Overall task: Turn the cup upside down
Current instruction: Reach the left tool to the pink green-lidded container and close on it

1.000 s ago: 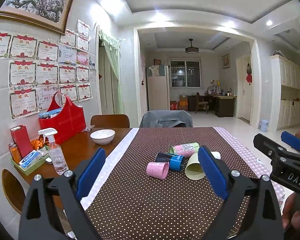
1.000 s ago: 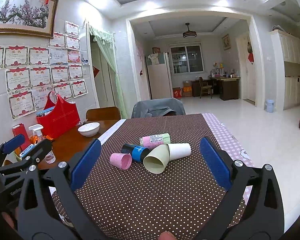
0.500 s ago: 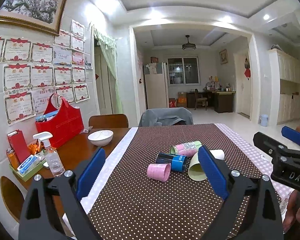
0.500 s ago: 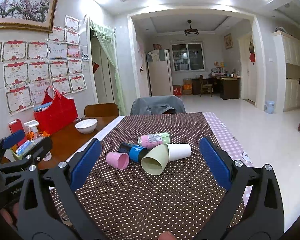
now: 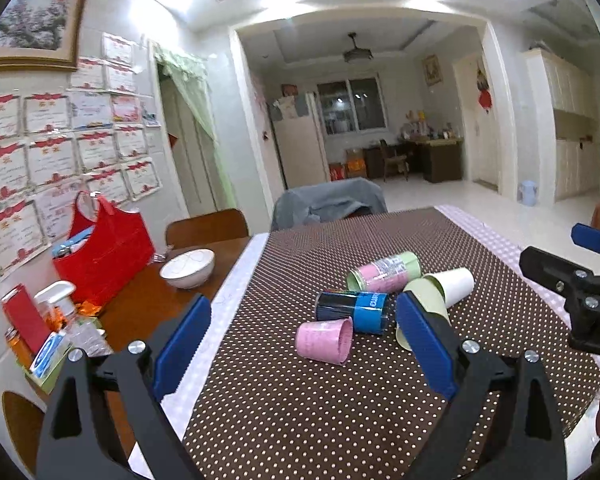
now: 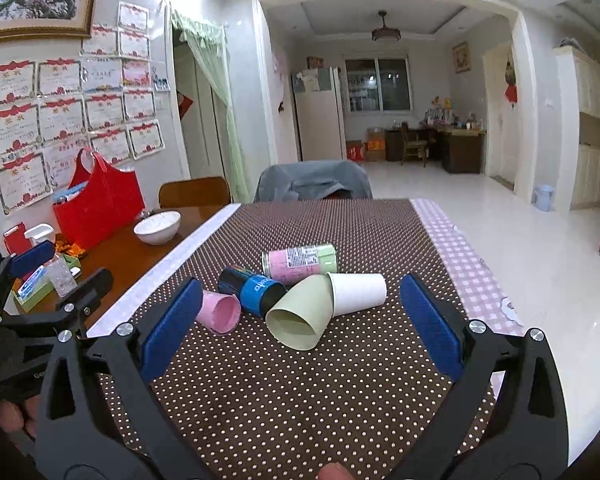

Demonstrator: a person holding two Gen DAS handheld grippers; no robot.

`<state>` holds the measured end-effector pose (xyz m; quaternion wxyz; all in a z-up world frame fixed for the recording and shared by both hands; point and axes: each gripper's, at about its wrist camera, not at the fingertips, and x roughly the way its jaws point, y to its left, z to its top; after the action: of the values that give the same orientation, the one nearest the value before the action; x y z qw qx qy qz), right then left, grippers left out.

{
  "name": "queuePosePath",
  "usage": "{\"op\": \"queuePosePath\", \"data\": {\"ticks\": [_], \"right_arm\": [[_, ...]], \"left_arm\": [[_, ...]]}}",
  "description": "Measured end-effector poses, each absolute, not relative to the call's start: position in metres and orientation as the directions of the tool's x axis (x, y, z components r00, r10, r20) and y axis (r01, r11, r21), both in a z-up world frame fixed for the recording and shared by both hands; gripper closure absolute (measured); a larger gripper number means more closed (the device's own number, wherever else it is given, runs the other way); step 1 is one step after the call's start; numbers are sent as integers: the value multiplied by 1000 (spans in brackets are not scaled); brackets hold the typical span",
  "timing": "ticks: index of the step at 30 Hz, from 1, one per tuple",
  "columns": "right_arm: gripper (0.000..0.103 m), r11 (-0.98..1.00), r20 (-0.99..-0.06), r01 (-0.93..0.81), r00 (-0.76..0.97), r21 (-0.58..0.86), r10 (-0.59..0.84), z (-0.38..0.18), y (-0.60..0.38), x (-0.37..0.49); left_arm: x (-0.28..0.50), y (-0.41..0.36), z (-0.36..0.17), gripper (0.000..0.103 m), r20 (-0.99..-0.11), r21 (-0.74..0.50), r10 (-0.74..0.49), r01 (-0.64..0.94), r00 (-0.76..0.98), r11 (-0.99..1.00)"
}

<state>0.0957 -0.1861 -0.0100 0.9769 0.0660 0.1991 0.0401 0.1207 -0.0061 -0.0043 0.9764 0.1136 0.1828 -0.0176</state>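
Observation:
Several cups lie on their sides in a cluster on the brown dotted tablecloth [image 6: 300,400]: a pink cup [image 5: 325,339] [image 6: 219,311], a black and blue cup [image 5: 352,311] [image 6: 252,288], a pale green cup [image 6: 300,318] [image 5: 422,294], a white cup [image 6: 358,293] [image 5: 454,285] and a pink and green cup [image 6: 299,262] [image 5: 384,271]. My left gripper [image 5: 300,344] is open and empty, short of the pink cup. My right gripper [image 6: 300,328] is open and empty, short of the pale green cup.
A white bowl [image 5: 187,268], a red bag [image 5: 104,252], a spray bottle [image 5: 60,304] and small boxes stand on the bare wood at the left. A chair with a grey jacket [image 5: 328,202] stands at the far end. The table's right edge [image 6: 480,280] drops to the floor.
Both grippers have moved forward toward the cup cluster, which looks closer and larger. Both stay open. The cups have not moved.

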Motion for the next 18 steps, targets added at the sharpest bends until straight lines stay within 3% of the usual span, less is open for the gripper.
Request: {"op": "queuePosePath", "data": {"ticks": [11,18], "right_arm": [[6,982,-500,-18,859,189,113,-34,-214,170],[6,979,-568,5,815,204,115,-56,-229,217]], "left_arm": [[212,-28,-26,11,-484,280,-48,206,874,937],[286,-53,-53,11,-623,317,-77,341,778,885]]}}
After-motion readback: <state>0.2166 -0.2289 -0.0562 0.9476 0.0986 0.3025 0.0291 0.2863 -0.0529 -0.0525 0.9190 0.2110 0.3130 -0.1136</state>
